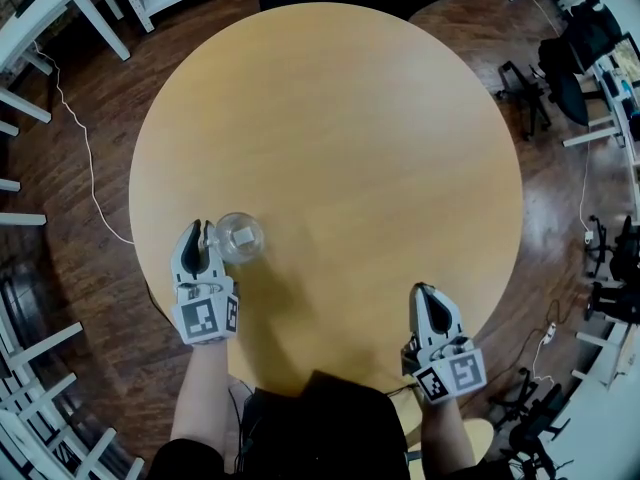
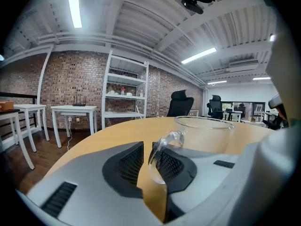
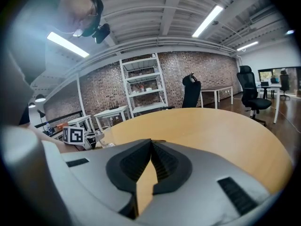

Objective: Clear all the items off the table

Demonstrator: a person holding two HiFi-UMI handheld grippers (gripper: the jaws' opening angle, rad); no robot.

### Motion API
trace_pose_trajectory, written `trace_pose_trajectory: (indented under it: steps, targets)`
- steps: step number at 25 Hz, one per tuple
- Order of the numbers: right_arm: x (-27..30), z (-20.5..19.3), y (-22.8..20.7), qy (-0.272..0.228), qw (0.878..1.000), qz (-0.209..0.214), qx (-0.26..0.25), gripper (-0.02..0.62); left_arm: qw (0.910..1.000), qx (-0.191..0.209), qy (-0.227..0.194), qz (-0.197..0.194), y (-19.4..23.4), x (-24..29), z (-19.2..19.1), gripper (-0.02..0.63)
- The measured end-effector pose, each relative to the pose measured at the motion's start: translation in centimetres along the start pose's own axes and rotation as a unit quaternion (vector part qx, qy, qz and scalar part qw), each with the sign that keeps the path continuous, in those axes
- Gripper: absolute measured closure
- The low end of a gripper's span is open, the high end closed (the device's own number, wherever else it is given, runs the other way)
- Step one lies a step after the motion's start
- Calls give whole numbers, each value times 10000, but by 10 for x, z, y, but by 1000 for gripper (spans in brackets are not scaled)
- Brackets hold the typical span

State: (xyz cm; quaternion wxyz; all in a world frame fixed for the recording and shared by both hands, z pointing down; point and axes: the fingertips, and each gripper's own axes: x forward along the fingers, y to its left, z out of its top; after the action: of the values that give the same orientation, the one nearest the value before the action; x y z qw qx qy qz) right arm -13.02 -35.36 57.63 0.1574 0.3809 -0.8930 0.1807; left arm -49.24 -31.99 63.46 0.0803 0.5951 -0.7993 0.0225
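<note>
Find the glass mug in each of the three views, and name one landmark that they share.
Head view: the glass mug is at the table's lower left, at the tips of the left gripper.
Left gripper view: centre-right, with its handle between the jaws.
Right gripper view: faint at the far left, beside the left gripper.
Shared landmark: the round wooden table.

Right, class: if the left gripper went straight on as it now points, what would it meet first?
The glass mug: its handle already sits between the left gripper's open fingers, so the mug's wall looks next.
</note>
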Motion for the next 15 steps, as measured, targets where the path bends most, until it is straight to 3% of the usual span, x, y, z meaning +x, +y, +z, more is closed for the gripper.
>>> trace_pose_trajectory:
  steps: [6, 15]
  targets:
    - [1, -5, 10, 13, 10000, 62, -43, 591, 9997, 153, 147, 127, -1, -8, -5, 548]
    - [-11, -4, 25, -113, 9999, -12, -123, 591, 9992, 389, 6, 45, -7, -29, -12, 526]
